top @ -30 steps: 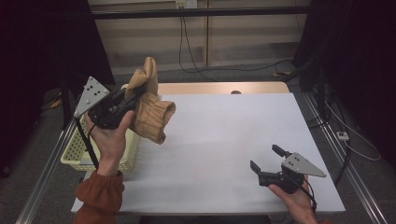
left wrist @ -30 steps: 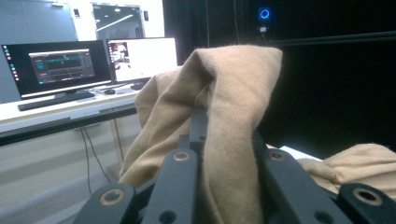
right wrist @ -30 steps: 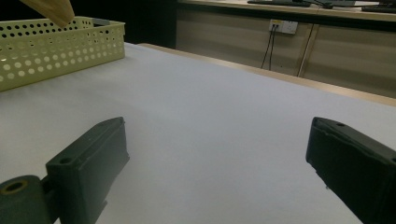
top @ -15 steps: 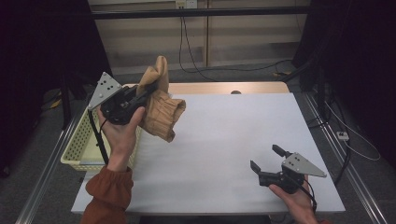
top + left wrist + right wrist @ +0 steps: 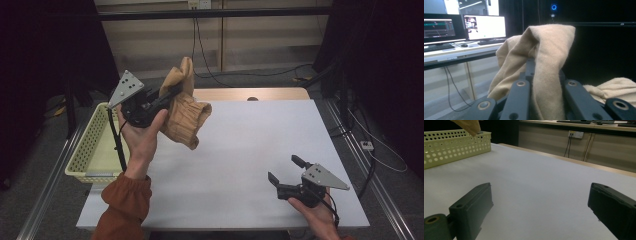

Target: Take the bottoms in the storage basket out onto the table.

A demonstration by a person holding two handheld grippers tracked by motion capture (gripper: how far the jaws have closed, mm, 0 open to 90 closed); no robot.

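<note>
A tan knitted garment (image 5: 185,107) hangs in the air over the table's left part, with my left gripper (image 5: 172,92) shut on a fold of it. In the left gripper view the cloth (image 5: 549,57) drapes over and between the black jaws. My right gripper (image 5: 286,171) rests low near the table's front right corner, open, with nothing between its fingers (image 5: 471,207). A corner of the garment (image 5: 467,126) shows at the top left of the right gripper view.
A pale yellow perforated basket (image 5: 95,145) stands at the table's left edge, also seen as the basket (image 5: 451,145) in the right gripper view. The white table top (image 5: 250,140) spreads between the grippers. Monitors (image 5: 484,26) stand on a desk beyond.
My left gripper has carried the garment rightward and slightly lower, from over the basket toward the table. The right gripper has stayed put.
</note>
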